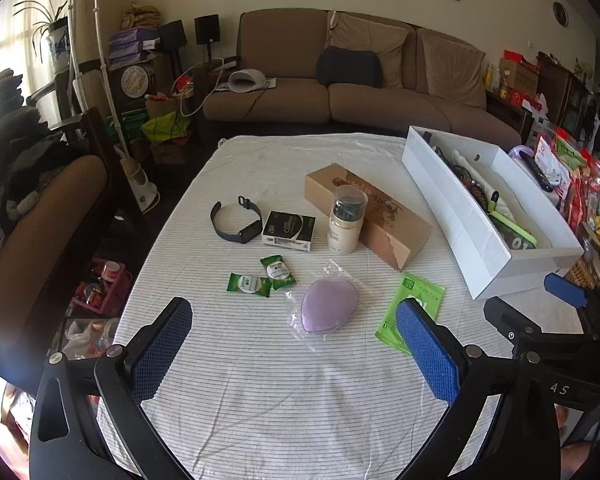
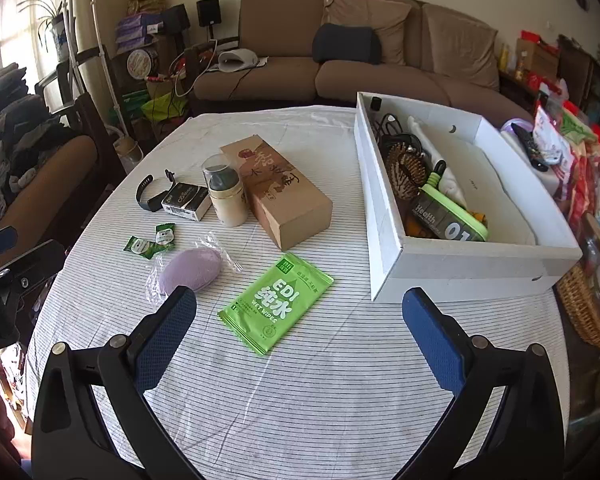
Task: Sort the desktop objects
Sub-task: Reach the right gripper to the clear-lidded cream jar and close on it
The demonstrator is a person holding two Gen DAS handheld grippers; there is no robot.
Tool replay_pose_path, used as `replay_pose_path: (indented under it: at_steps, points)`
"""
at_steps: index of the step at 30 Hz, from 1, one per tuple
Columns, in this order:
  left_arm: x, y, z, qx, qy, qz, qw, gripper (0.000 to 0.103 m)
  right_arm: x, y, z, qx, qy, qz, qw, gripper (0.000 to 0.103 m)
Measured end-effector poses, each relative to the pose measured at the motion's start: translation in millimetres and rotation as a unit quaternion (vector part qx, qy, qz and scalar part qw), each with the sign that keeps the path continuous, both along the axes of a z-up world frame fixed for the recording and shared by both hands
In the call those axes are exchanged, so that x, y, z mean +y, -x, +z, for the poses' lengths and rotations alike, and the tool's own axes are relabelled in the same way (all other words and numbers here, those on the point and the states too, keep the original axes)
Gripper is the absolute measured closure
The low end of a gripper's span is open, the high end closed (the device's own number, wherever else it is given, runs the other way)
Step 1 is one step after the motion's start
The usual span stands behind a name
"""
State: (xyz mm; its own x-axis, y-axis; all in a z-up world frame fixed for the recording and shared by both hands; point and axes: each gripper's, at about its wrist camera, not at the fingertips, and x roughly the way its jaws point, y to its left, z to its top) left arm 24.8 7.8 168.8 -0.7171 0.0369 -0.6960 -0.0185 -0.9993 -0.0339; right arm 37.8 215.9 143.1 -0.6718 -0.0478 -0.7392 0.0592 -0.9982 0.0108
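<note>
- Striped white cloth on the table; both grippers hover above its near edge, holding nothing.
- Left gripper: jaws spread wide, the purple sponge in clear wrap just ahead between them, not touched.
- Right gripper: jaws spread wide, the green wipes pack ahead between them, not touched.
- Right view reads the pack print "EDI WET WIPES"; in the left view the pack is half hidden behind the right-hand finger.
- Right view looks into the white box: hairbrush, green-lidded case, cables. Left view shows mostly its outer wall.
- Left view shows the whole watch band, left of the small black box; in the right view it is partly behind that box.
- Middle of table: cream bottle upright, against the brown carton.
- Two green sachets overlap, left of the sponge.
- Each view catches the other gripper at its edge: right one in the left view, left one in the right view.
</note>
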Motion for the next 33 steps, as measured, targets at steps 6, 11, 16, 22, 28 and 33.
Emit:
replay_pose_path:
  at_steps: [6, 11, 16, 22, 28, 33]
  points:
    - [4, 15, -14, -0.004, 0.002, -0.004, 1.0000, 0.000, -3, 18, -9, -0.009, -0.003, 0.007, 1.000, 0.000]
    - [5, 32, -23, -0.009, 0.002, -0.007, 0.9999, 0.000, -6, 38, -15, -0.015, -0.007, 0.016, 1.000, 0.000]
    - [-8, 49, -31, -0.011, -0.014, 0.002, 0.9998, 0.000, -8, 60, -22, -0.020, -0.004, 0.024, 0.999, 0.000]
    - [-27, 62, -37, -0.006, -0.030, 0.020, 0.9993, 0.000, -24, 84, -30, -0.022, 0.009, 0.049, 0.999, 0.000]
    - [-39, 72, -52, -0.007, -0.056, 0.025, 0.9981, 0.000, -39, 105, -34, -0.020, 0.012, 0.063, 0.998, 0.000]
    - [-35, 83, -58, -0.003, -0.047, 0.009, 0.9988, 0.000, -35, 138, -34, -0.024, 0.030, 0.071, 0.997, 0.000]
